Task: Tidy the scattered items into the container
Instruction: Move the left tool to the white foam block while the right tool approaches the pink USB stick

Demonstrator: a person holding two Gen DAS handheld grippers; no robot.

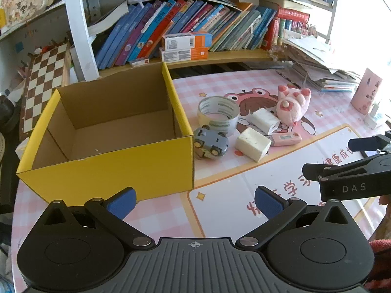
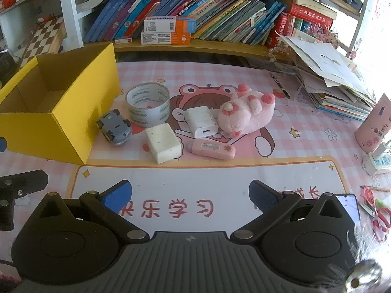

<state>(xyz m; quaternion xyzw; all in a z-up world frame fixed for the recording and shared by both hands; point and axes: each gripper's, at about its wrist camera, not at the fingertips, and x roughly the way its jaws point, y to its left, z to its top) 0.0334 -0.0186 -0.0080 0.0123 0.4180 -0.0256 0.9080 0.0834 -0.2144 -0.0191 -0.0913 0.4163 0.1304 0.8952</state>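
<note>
Both grippers, left (image 1: 195,201) and right (image 2: 190,196), hover with fingers spread wide, holding nothing. Beside the open yellow cardboard box (image 2: 68,124) lie a grey toy car (image 2: 114,128), a clear tape roll (image 2: 148,103), a cream sponge block (image 2: 163,142), a white charger (image 2: 201,121), a pink plush slipper (image 2: 246,112) and a pink tube, possibly an eraser (image 2: 212,149).

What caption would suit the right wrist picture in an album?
Open right gripper faces tape roll, toy car, sponge and pink plush beside an empty yellow box.
</note>
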